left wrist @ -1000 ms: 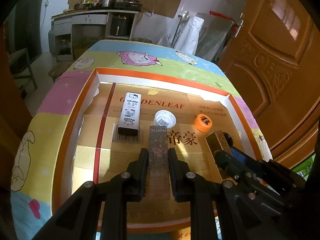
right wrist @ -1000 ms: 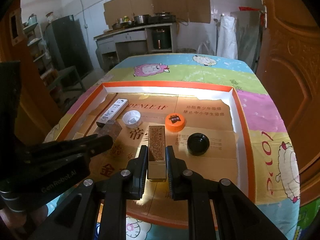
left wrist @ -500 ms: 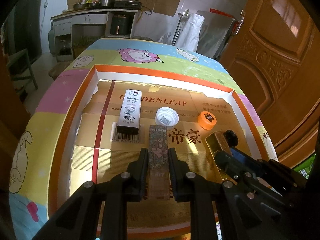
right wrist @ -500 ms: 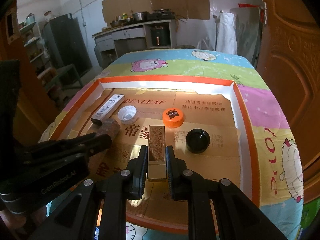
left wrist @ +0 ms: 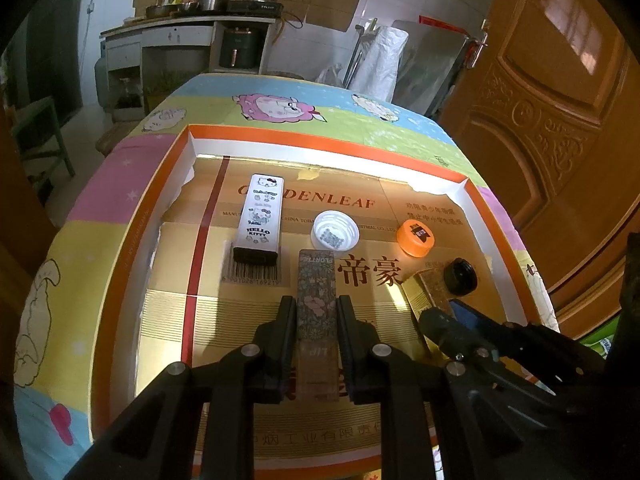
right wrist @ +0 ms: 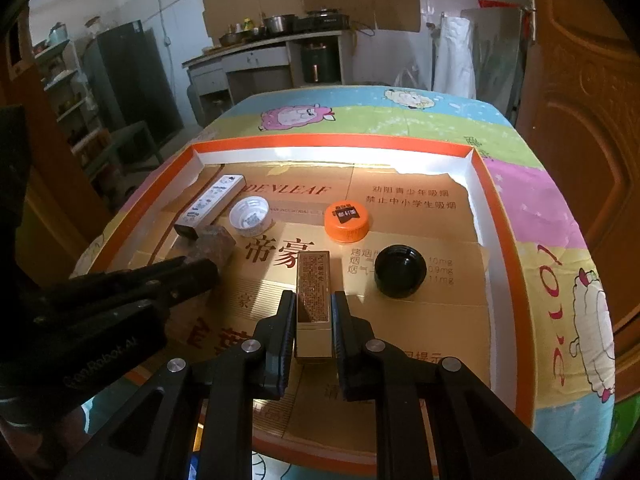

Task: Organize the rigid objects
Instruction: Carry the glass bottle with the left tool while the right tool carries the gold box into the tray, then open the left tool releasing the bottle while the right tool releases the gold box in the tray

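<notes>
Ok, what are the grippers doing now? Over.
Left gripper shut on floral box. Right gripper shut on gold box. Caps ahead in tray, none blocking.

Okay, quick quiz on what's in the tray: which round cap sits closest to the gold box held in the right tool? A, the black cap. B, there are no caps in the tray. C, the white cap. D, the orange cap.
A: in the right wrist view the black cap lies just right of the gold box, while the orange cap and white cap sit farther back.
</notes>
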`<state>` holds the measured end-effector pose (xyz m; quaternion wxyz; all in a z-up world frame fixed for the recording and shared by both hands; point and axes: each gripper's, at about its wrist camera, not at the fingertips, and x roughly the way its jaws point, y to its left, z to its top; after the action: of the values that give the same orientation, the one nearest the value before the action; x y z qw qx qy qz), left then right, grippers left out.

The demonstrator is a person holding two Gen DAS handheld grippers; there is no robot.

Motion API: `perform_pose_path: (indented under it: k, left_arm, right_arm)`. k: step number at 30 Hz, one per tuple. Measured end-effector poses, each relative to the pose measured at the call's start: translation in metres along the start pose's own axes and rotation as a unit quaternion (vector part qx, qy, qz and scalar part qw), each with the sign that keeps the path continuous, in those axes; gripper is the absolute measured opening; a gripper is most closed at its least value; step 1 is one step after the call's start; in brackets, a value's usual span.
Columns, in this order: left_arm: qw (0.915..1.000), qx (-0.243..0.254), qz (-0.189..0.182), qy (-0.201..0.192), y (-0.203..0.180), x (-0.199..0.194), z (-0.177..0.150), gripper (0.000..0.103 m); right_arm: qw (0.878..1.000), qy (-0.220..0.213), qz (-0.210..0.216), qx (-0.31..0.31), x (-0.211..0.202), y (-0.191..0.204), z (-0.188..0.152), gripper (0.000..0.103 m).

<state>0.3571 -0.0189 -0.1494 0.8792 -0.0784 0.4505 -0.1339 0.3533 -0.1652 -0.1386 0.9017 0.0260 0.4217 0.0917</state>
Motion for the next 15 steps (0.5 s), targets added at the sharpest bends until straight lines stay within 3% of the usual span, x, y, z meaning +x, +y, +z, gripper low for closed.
perform_pose_path:
  k: [15]
  left_arm:
    - [0.9998,0.008,0.017,-0.001,-0.0007,0.0002,-0.0007,0.022]
  right_arm:
    - [1.0,0.004,0.006,0.003,0.0045,-0.0013,0.0003,0.022]
